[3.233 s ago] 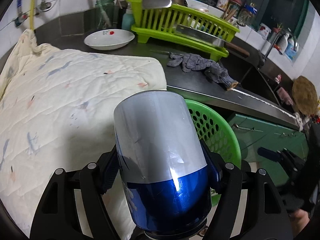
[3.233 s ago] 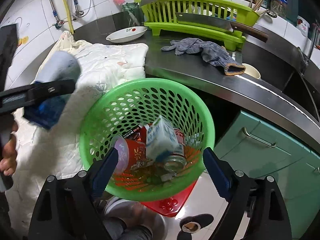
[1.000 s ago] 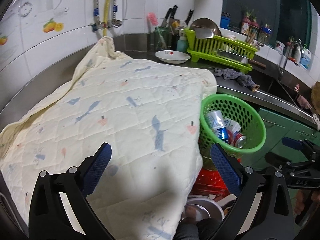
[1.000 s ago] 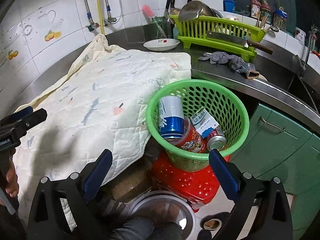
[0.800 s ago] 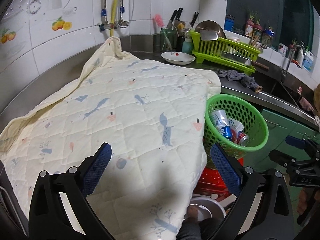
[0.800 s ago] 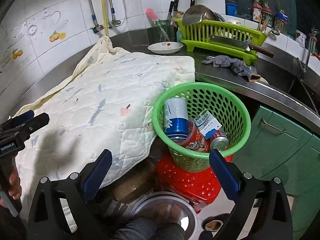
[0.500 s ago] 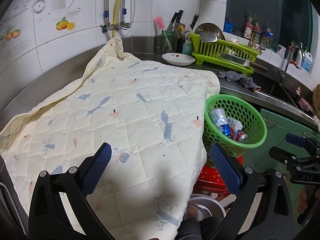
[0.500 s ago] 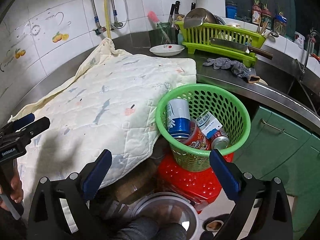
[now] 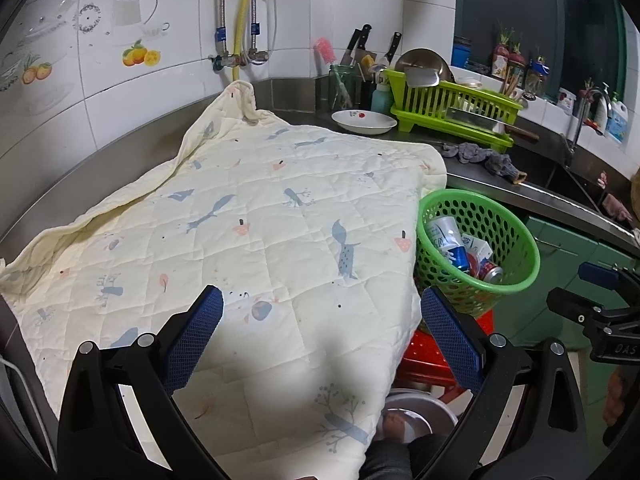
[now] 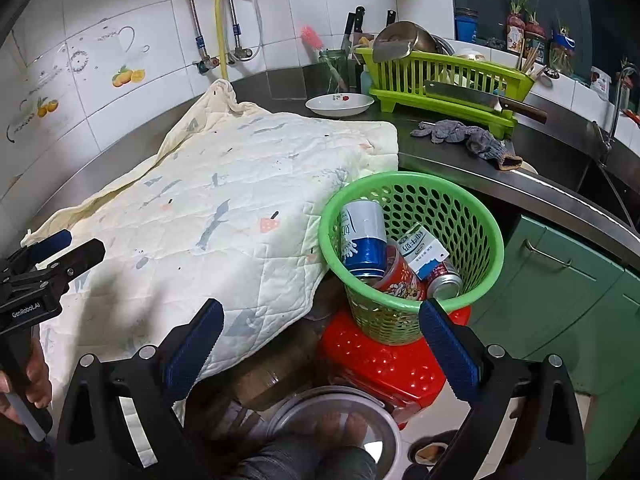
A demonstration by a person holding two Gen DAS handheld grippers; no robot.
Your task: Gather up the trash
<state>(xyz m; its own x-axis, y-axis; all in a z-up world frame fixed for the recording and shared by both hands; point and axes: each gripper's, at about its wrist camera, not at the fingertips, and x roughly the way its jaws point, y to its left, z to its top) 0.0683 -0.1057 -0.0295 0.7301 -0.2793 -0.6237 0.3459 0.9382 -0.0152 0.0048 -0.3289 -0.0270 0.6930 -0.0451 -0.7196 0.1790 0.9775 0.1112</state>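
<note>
A green perforated basket (image 10: 472, 216) stands on a red stool (image 10: 384, 360) beside the counter; it also shows in the left wrist view (image 9: 516, 240). Inside lie a blue-and-silver can (image 10: 362, 240), a red can (image 10: 400, 280), a small milk carton (image 10: 422, 252) and another can (image 10: 444, 280). My left gripper (image 9: 320, 336) is open and empty above the quilt. My right gripper (image 10: 320, 344) is open and empty, below and in front of the basket. Each gripper shows at the edge of the other's view.
A cream quilted cloth (image 9: 240, 220) covers the counter and hangs over its edge. A white dish (image 10: 340, 104), a green dish rack (image 10: 440, 76) with a cleaver, and a grey rag (image 10: 464, 136) lie farther back. A metal basin (image 10: 332, 428) sits on the floor. Green cabinets (image 10: 560, 292) are at right.
The blue-and-silver can left my left gripper and now lies in the basket. Both grippers have drawn back and up from the basket, and remain open.
</note>
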